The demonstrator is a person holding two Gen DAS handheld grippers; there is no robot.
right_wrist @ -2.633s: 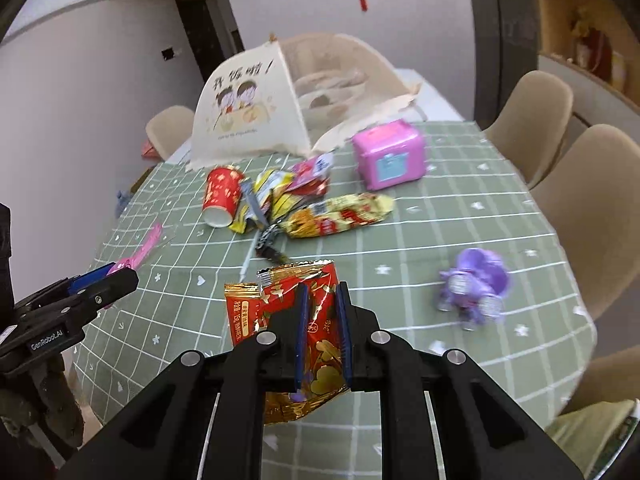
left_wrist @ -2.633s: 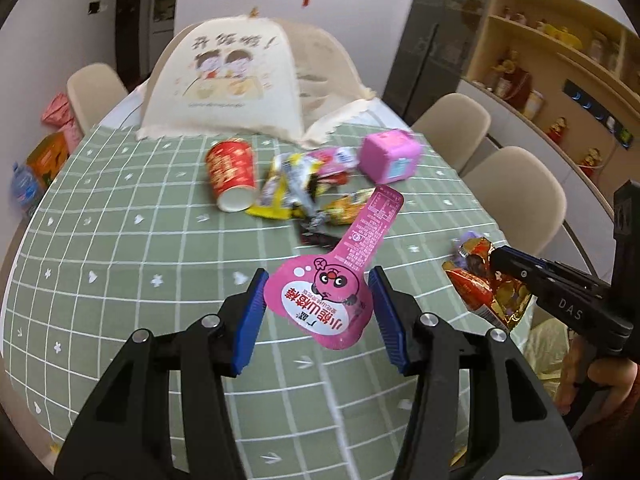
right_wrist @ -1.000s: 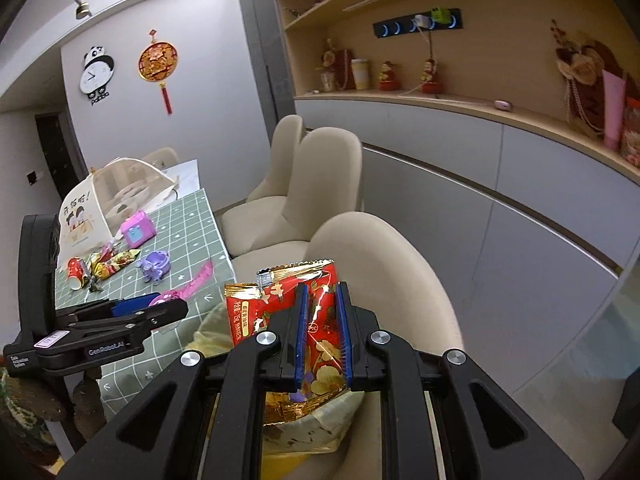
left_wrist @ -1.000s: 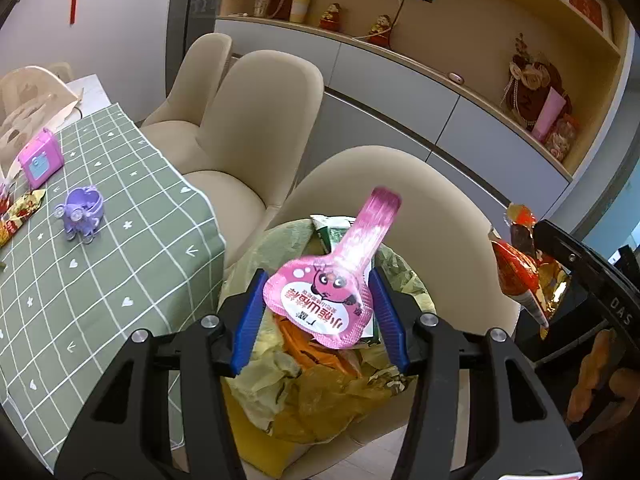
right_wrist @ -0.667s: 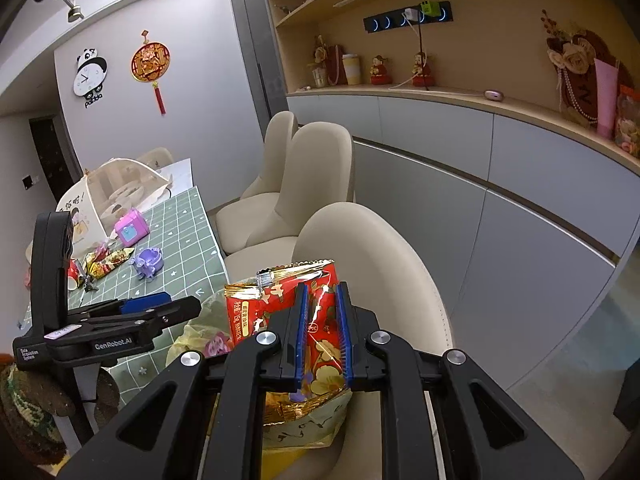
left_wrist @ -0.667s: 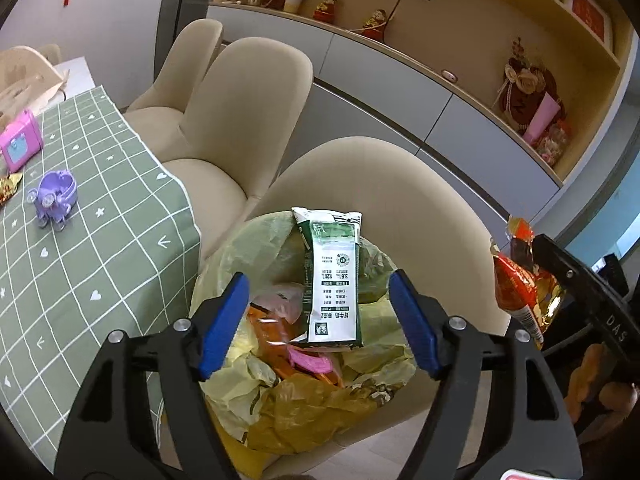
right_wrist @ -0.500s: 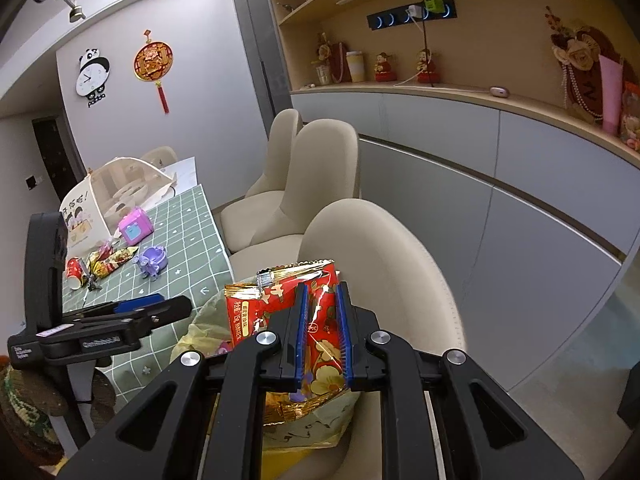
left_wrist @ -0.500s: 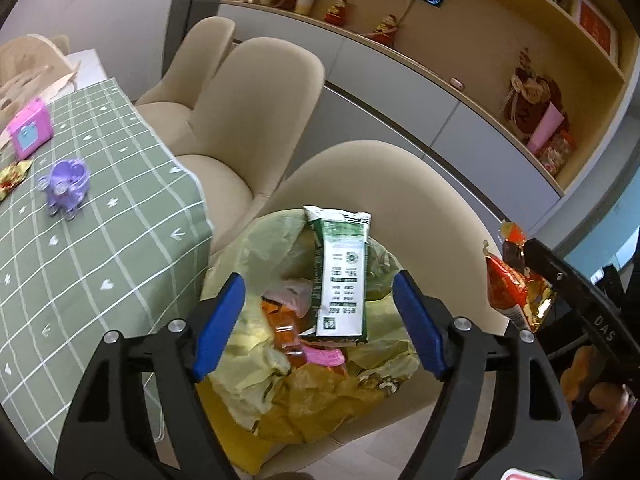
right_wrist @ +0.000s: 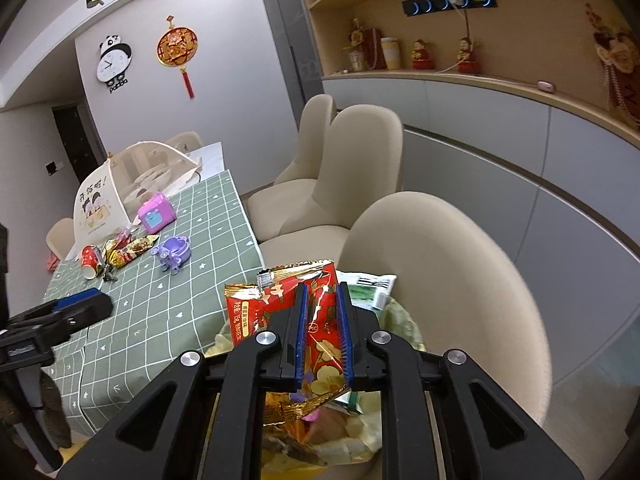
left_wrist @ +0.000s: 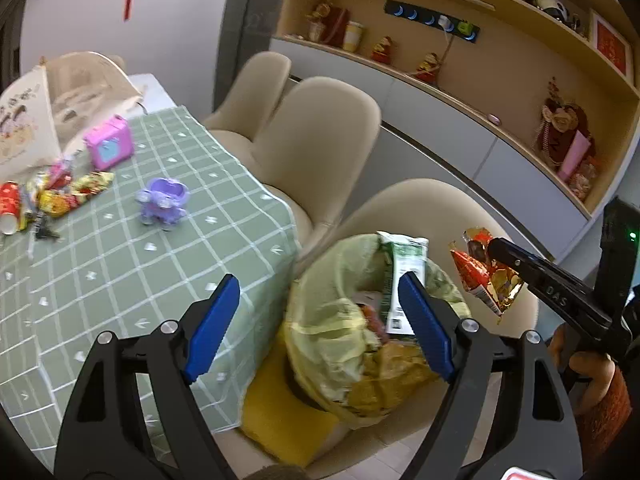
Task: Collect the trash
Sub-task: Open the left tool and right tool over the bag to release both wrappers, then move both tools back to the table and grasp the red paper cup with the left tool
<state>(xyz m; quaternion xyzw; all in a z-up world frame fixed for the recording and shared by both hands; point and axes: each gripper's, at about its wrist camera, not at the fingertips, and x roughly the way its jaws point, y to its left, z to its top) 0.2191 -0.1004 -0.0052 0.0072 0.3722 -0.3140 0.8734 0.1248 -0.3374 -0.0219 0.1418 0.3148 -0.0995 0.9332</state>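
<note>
A crinkled red-and-gold foil snack wrapper (right_wrist: 320,320) was pinched upright above the yellow-lined trash bin (left_wrist: 336,280) on the beige chair, where a green-and-white packet (left_wrist: 404,276) stood among other rubbish, while more wrappers (left_wrist: 68,194) and a tipped red paper cup (left_wrist: 9,206) lay on the green tablecloth.

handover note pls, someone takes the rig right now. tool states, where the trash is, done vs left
Left tool: open, empty, near the trash bag on the beige chair.
Right tool: shut on the red-gold snack wrapper, held over the bag, not released.
Done: bag already holds a green-white packet and other wrappers.
Left: drop the red-gold snack wrapper. Then clear the green tablecloth: red paper cup and a pile of snack wrappers. The purple toy and pink toy box look like toys, probably not trash.
</note>
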